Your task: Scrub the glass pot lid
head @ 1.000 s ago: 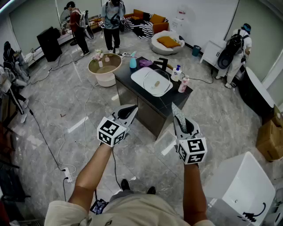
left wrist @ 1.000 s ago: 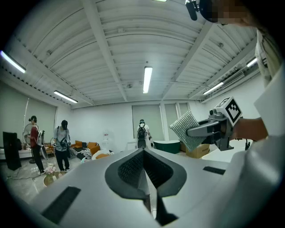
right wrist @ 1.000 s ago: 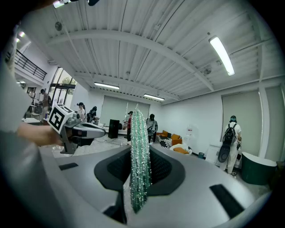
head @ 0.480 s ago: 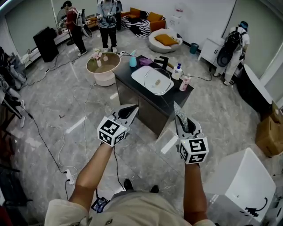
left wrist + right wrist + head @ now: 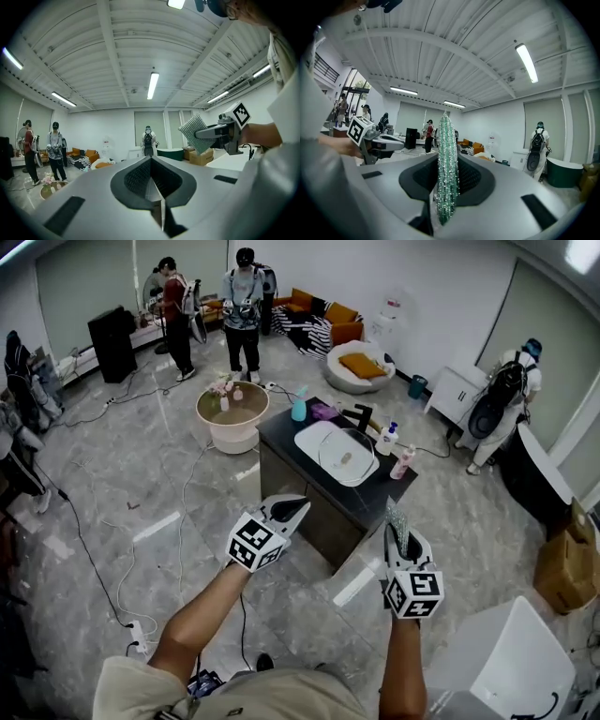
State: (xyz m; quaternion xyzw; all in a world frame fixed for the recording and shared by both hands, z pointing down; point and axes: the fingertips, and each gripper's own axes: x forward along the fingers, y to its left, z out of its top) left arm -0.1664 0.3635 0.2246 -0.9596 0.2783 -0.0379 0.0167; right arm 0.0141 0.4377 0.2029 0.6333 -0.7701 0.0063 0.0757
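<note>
My right gripper (image 5: 401,531) pinches the green scrub pad (image 5: 446,168) upright, my left gripper (image 5: 297,507) is pressed together on nothing, and the glass lid (image 5: 346,455) lies well ahead of both jaws on the basin (image 5: 307,431), so I'd approach squarely before scrubbing

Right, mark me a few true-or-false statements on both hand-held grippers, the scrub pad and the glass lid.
1. The right hand-held gripper is shut on the scrub pad. True.
2. The left hand-held gripper holds the glass lid. False: its jaws are together with nothing between them, and the lid lies on the dark counter.
3. The scrub pad is touching the glass lid. False: it is held in the air, short of the counter.
4. Other people stand beyond the counter. True.
</note>
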